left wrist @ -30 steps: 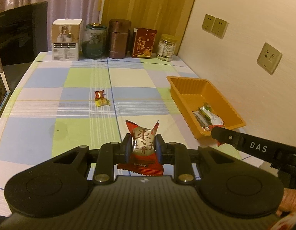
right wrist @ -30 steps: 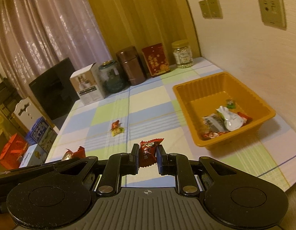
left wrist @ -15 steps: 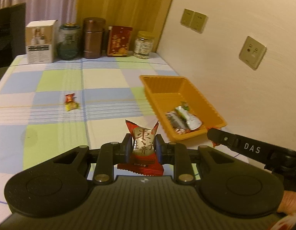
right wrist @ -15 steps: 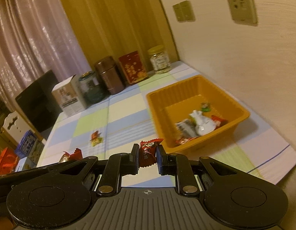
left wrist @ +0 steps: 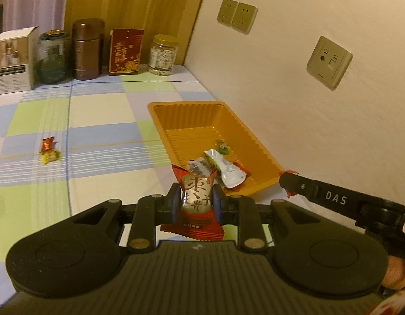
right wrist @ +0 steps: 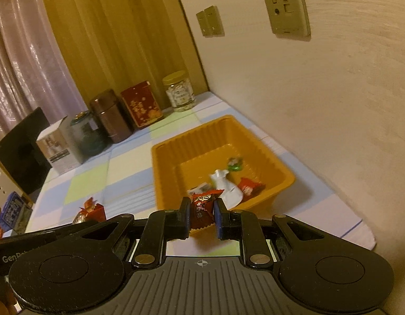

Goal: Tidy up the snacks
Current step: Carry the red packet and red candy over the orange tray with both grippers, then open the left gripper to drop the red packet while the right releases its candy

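Your left tool (left wrist: 196, 200) is clamped on a red-and-cream candy packet (left wrist: 194, 197), your right tool (right wrist: 201, 216) on a small dark-red wrapped candy (right wrist: 202, 208) — both just short of the orange tray's (left wrist: 160, 113) near rim. Inside it lie a few wrapped snacks (left wrist: 226, 169). Farther left, one loose candy (left wrist: 48, 149) sits on the checked worktop (left wrist: 102, 115).

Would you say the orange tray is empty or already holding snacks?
Holding snacks: the orange tray has several wrapped snacks lying at its near end.
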Demonstrator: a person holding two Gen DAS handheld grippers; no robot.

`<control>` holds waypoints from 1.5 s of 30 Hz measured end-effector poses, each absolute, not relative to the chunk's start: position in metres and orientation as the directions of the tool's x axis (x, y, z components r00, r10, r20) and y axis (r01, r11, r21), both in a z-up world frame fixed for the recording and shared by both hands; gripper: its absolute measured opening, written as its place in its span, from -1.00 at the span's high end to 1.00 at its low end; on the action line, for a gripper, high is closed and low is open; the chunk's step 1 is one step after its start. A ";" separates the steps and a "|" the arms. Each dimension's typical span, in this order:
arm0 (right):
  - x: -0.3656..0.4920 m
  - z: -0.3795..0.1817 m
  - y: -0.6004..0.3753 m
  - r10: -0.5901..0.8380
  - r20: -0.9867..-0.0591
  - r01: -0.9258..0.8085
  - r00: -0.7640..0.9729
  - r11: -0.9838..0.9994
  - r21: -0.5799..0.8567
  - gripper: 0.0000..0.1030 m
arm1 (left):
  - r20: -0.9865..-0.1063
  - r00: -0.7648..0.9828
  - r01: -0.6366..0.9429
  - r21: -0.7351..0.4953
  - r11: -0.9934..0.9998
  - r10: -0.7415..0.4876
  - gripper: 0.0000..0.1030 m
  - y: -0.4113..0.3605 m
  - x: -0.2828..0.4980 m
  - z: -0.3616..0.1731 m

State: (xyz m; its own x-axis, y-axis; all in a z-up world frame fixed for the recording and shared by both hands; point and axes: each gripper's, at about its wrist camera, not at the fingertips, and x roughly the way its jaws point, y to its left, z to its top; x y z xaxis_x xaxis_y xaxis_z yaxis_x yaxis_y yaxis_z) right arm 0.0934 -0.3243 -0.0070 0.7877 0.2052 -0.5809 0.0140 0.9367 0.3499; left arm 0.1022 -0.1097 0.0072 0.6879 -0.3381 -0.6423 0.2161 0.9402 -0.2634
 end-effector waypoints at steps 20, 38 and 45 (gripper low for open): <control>0.169 -0.026 -0.348 0.195 -0.594 0.011 0.780 0.946 0.325 0.64 | -0.652 0.665 0.260 -0.254 0.932 -0.363 0.56 -0.151 0.186 -0.012; 0.206 -0.043 -0.352 0.184 -0.614 0.027 0.768 0.948 0.318 0.64 | -0.661 0.652 0.274 -0.252 0.928 -0.371 0.56 -0.166 0.233 -0.032; 0.210 -0.045 -0.351 0.183 -0.617 0.031 0.766 0.947 0.320 0.64 | -0.654 0.650 0.294 -0.255 0.921 -0.388 0.32 -0.169 0.241 -0.036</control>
